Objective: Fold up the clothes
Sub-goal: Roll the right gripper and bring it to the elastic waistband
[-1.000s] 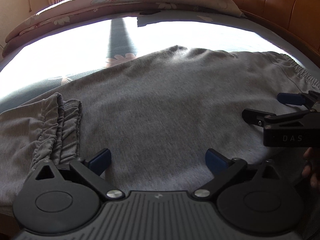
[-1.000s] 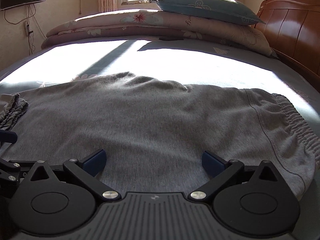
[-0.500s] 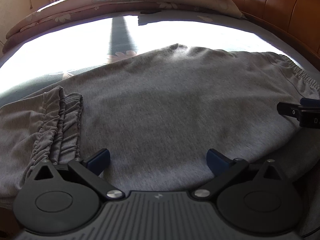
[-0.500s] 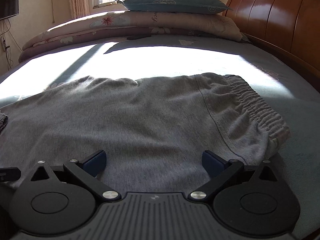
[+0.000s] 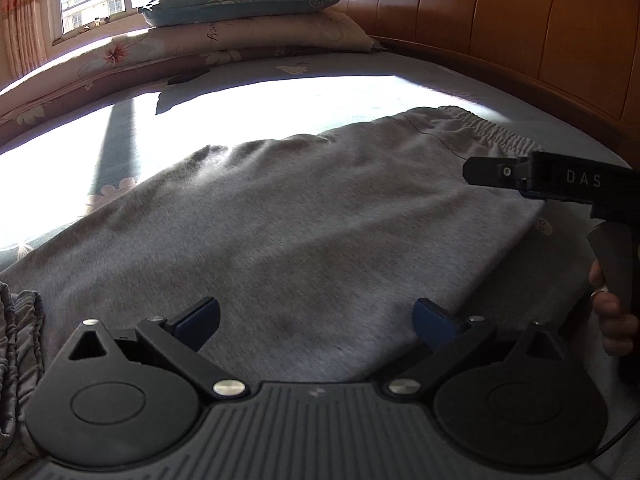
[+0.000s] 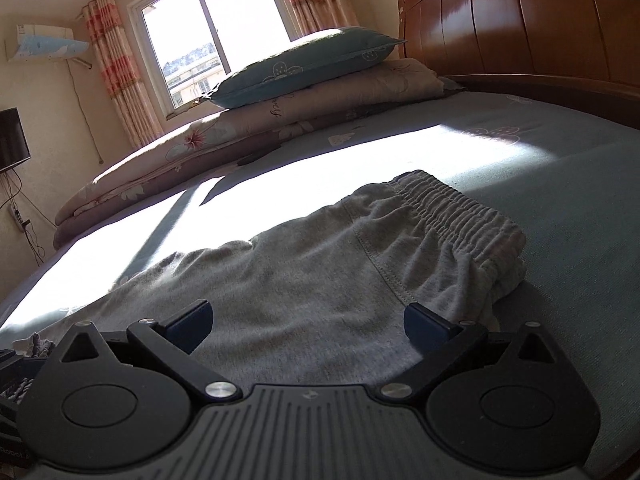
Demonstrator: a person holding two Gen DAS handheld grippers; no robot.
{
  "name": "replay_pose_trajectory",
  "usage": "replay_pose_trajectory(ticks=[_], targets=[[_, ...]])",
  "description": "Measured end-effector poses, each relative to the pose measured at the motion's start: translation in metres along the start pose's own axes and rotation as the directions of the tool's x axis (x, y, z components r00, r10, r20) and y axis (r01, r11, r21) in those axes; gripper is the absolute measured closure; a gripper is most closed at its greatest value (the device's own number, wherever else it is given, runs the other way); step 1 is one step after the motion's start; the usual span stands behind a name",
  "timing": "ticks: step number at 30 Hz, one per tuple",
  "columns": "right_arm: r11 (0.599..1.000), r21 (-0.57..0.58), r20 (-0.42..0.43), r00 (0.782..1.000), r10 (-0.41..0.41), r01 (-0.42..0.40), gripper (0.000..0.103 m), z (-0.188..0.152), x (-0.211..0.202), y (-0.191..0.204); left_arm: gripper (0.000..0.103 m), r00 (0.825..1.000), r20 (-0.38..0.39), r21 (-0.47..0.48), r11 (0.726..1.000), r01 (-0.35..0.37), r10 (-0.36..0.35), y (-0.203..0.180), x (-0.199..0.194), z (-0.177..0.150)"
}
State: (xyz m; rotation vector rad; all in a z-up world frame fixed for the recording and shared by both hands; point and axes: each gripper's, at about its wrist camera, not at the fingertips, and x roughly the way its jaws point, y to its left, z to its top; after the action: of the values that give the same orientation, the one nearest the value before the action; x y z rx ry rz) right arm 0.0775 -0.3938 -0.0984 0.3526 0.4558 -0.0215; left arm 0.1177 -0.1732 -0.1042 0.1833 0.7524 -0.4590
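The grey trousers (image 6: 320, 280) lie flat along the bed (image 6: 540, 168), ready for folding; both tongs, left (image 5: 316, 320) and right (image 6: 308, 322), hover spread and empty, seemingly lining up grips.

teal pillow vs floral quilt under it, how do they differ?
The teal pillow is plain blue-green with outlined flower marks; the floral quilt is pinkish-beige with printed blossoms. The pillow is short and lies on top; the quilt is folded and runs much longer along the bed. Both are partly sunlit by the window.
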Motion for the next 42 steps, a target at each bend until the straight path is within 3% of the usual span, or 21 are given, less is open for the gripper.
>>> replay_pose_trajectory(ticks=[4, 8, 13, 17, 22, 28, 31, 35, 38, 42], targets=[[1.000, -0.012, 0.001, 1.000, -0.003, 0.003, 0.000, -0.002, 0.000, 0.001, 0.001, 0.998, -0.011, 0.033, 0.997, 0.063, -0.063, -0.006, -0.007, -0.008], [0.999, 0.043, 0.014, 1.000, 0.018, -0.019, 0.000, -0.001, -0.001, -0.006, 0.001, 0.994, 0.052, 0.030, 0.995, 0.091, -0.092, 0.000, -0.008, 0.012], [0.995, 0.092, 0.028, 0.999, 0.035, -0.037, 0.000, -0.001, -0.003, -0.014, 0.001, 0.987, 0.010, 0.015, 0.987, 0.161, -0.161, 0.000, 0.026, 0.030], [0.992, 0.115, 0.060, 0.997, 0.040, -0.047, 0.000, 0.000, -0.009, -0.019, 0.001, 0.982, 0.014, 0.037, 0.982, 0.186, -0.187, 0.000, 0.024, 0.037], [0.984, 0.173, 0.156, 0.988, 0.013, -0.040, 0.000, 0.001, -0.023, -0.029, 0.001, 0.991, 0.047, -0.022, 0.992, 0.126, -0.125, 0.019, 0.023, 0.055], [0.974, 0.220, 0.157, 0.987, 0.014, -0.049, 0.000, 0.002, -0.023, -0.040, 0.000, 1.000, -0.005, 0.063, 0.998, -0.004, 0.004, 0.014, 0.071, 0.065], [0.974, 0.219, 0.152, 0.988, 0.017, -0.050, 0.000, 0.002, -0.023, -0.041, 0.000, 0.999, -0.020, 0.039, 0.999, -0.027, 0.027, 0.019, 0.084, 0.075], [0.964, 0.259, 0.148, 0.989, 0.019, -0.057, 0.000, 0.002, -0.022, -0.049, 0.001, 0.998, -0.056, 0.008, 1.000, 0.029, -0.028, 0.021, 0.072, 0.095], [0.949, 0.308, 0.149, 0.989, 0.022, -0.067, 0.000, 0.001, -0.023, -0.058, 0.001, 0.999, -0.037, 0.023, 0.999, 0.031, -0.030, 0.021, 0.071, 0.110], [0.928, 0.361, 0.148, 0.988, 0.035, -0.087, 0.000, 0.000, -0.023, -0.066, 0.001, 0.996, -0.080, 0.025, 0.999, 0.041, -0.039, 0.021, 0.107, 0.121]])
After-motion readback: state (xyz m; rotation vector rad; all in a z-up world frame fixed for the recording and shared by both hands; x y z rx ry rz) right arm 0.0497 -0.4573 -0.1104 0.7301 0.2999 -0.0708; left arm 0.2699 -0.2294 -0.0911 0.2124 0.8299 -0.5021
